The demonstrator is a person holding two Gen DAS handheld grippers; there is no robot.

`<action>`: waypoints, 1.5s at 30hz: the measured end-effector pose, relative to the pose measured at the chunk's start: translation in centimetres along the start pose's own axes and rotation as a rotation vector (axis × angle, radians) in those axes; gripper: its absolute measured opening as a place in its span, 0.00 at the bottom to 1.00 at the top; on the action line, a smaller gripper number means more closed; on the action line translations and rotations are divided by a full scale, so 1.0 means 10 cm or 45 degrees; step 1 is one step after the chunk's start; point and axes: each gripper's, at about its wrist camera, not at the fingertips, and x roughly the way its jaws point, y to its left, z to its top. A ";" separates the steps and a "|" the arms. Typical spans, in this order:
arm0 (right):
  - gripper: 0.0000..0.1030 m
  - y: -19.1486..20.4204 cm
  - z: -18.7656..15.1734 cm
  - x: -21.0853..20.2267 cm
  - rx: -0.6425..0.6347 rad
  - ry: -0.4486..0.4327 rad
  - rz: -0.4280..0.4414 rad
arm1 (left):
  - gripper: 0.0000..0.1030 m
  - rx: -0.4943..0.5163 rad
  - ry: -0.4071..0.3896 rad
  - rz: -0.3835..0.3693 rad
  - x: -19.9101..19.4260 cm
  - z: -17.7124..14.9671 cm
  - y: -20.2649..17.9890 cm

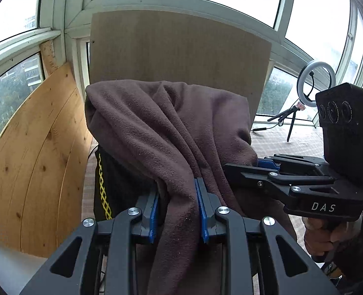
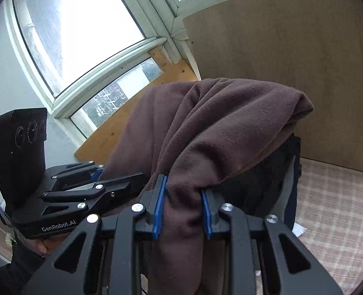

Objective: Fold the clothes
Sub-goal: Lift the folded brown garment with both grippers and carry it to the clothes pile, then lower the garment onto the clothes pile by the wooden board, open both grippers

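A brown fleece garment (image 1: 166, 127) hangs in the air, bunched in thick folds between both grippers. My left gripper (image 1: 179, 196) is shut on a fold of it, the blue pads pressing the cloth from both sides. In the right wrist view the same brown fleece (image 2: 218, 127) drapes over my right gripper (image 2: 183, 196), which is shut on another fold. The right gripper (image 1: 262, 164) also shows at the right of the left wrist view, its tips buried in the cloth. The left gripper (image 2: 100, 172) shows at the left of the right wrist view. A black lining with yellow stitching (image 1: 102, 184) hangs under the fleece.
A tall brown board (image 1: 181, 49) leans against the windows behind the garment. A pine panel (image 1: 33, 159) stands at the left. A ring light on a small tripod (image 1: 316, 83) stands on the checked floor covering (image 2: 334, 209) at the right. A hand (image 1: 321, 233) holds the right gripper's handle.
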 end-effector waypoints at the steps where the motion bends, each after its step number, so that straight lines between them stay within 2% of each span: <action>1: 0.25 -0.03 0.03 0.08 0.004 0.004 -0.006 | 0.24 -0.003 0.002 -0.010 0.07 0.02 0.08; 4: 0.25 -0.17 0.05 0.31 0.033 0.037 -0.028 | 0.24 -0.008 0.028 -0.033 0.31 0.07 0.30; 8: 0.24 -0.41 0.04 0.60 0.082 0.100 -0.059 | 0.26 -0.045 0.124 -0.036 0.77 -0.01 0.62; 10: 0.24 -0.63 -0.03 0.64 0.127 0.130 -0.068 | 0.28 -0.116 0.181 0.012 0.97 -0.08 0.83; 13: 0.25 -1.04 -0.12 0.51 0.247 0.179 -0.031 | 0.36 -0.206 0.175 0.028 0.91 -0.17 1.07; 16: 0.25 -1.25 -0.14 0.26 0.319 0.169 -0.033 | 0.38 -0.169 0.123 0.097 0.68 -0.16 1.03; 19: 0.25 -1.21 -0.04 0.00 0.282 0.084 -0.057 | 0.35 -0.091 0.056 0.178 0.42 -0.09 0.88; 21: 0.25 -1.12 0.11 -0.08 0.244 0.022 -0.024 | 0.36 -0.044 0.005 0.142 0.28 0.00 0.73; 23: 0.25 -0.95 0.25 -0.02 0.125 0.016 -0.063 | 0.37 0.020 -0.037 0.109 0.20 0.08 0.60; 27: 0.27 -0.74 0.34 0.39 -0.031 0.084 -0.088 | 0.38 0.065 0.022 0.075 0.57 0.22 0.53; 28: 0.28 -0.73 0.32 0.54 -0.096 0.120 -0.154 | 0.39 0.081 0.053 0.093 0.71 0.23 0.53; 30: 0.30 -0.75 0.26 0.83 -0.220 0.193 -0.281 | 0.42 0.161 0.160 0.270 1.08 0.13 0.56; 31: 0.30 -0.83 0.20 0.94 -0.248 0.227 -0.308 | 0.52 0.174 0.190 0.322 1.19 0.07 0.61; 33: 0.28 -1.08 0.17 1.01 -0.143 0.259 -0.236 | 0.54 0.145 0.203 0.330 1.25 0.01 0.68; 35: 0.27 -1.23 0.21 0.89 -0.006 0.231 -0.159 | 0.54 0.109 0.189 0.310 1.17 0.04 0.70; 37: 0.29 -1.20 0.27 0.69 0.005 0.180 -0.205 | 0.53 0.110 0.164 0.343 1.02 0.07 0.66; 38: 0.29 -1.15 0.28 0.59 -0.012 0.158 -0.220 | 0.49 0.115 0.147 0.364 0.91 0.07 0.62; 39: 0.29 -1.05 0.26 0.48 -0.046 0.143 -0.196 | 0.49 0.112 0.121 0.348 0.79 0.07 0.58; 41: 0.29 -0.85 0.18 0.33 -0.123 0.143 -0.155 | 0.49 0.077 0.063 0.226 0.56 0.01 0.52; 43: 0.30 -0.65 -0.01 0.28 -0.207 0.182 -0.155 | 0.49 0.042 0.053 0.131 0.44 -0.08 0.47; 45: 0.32 -0.47 -0.22 0.26 -0.288 0.233 -0.155 | 0.50 0.055 0.079 0.126 0.46 -0.22 0.43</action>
